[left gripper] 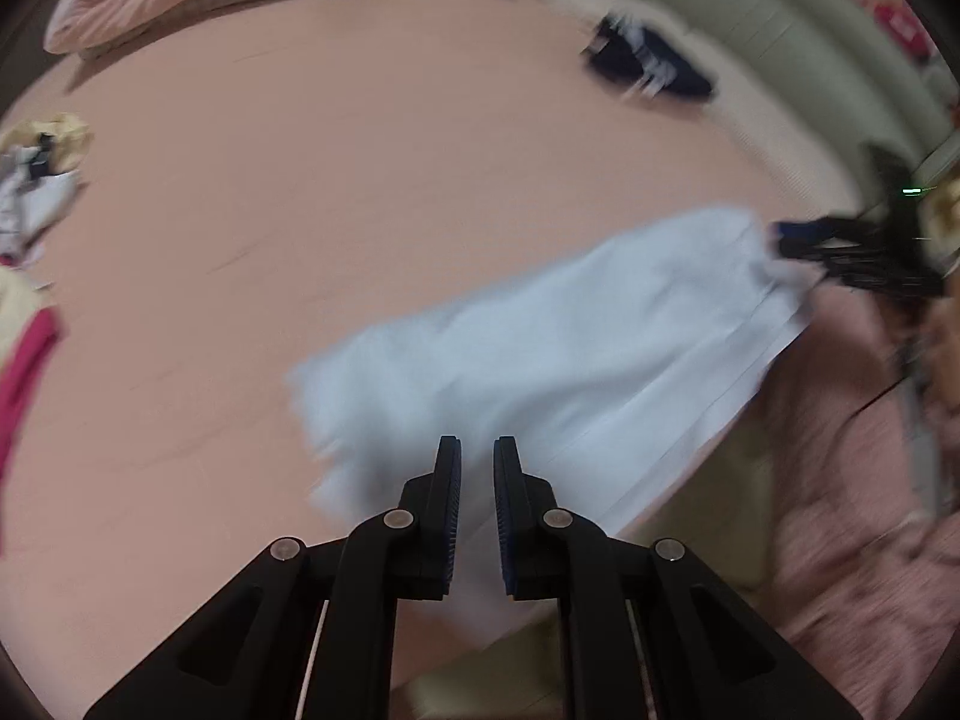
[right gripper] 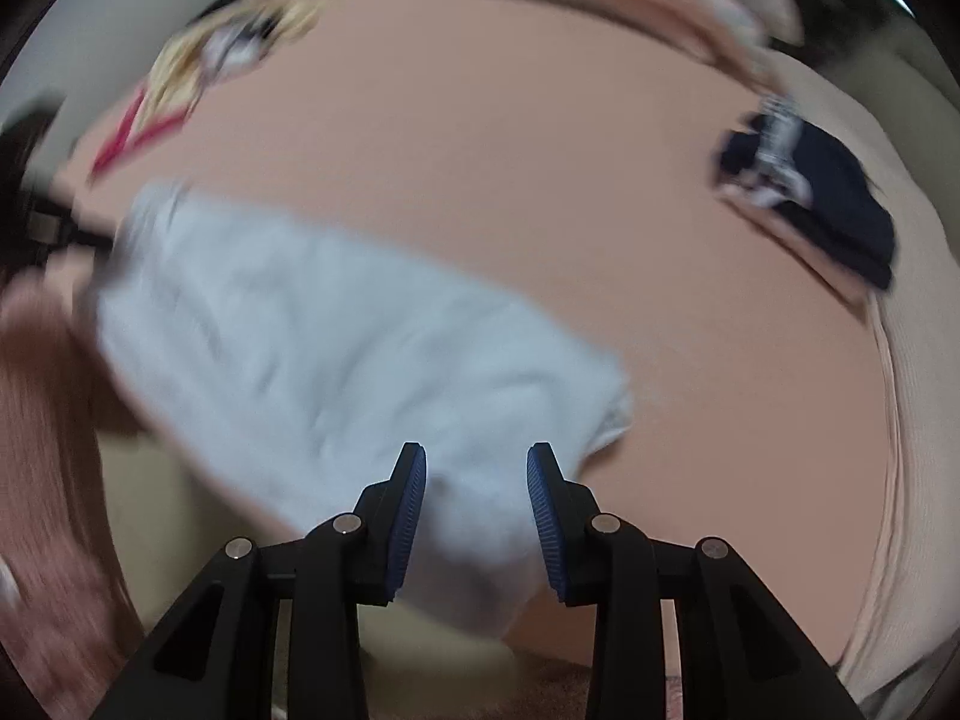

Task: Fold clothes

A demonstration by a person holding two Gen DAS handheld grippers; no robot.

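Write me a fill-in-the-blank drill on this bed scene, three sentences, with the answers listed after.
1. The garment stretched between the left gripper and the right gripper is pale ____ in colour.
2. The folded garment lying apart near the bed's edge is dark ____.
3. The bedsheet under the pale garment is ____ in colour.

Missing words: blue; navy; pink

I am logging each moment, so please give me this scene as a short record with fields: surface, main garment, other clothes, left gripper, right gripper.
surface: pink bed sheet
main garment: white garment, lying on the sheet, partly over its near edge
other clothes: dark folded garment further back; yellow and red pile at the side
left gripper: open, above the white garment
right gripper: open, fingers wider apart
image: blurred
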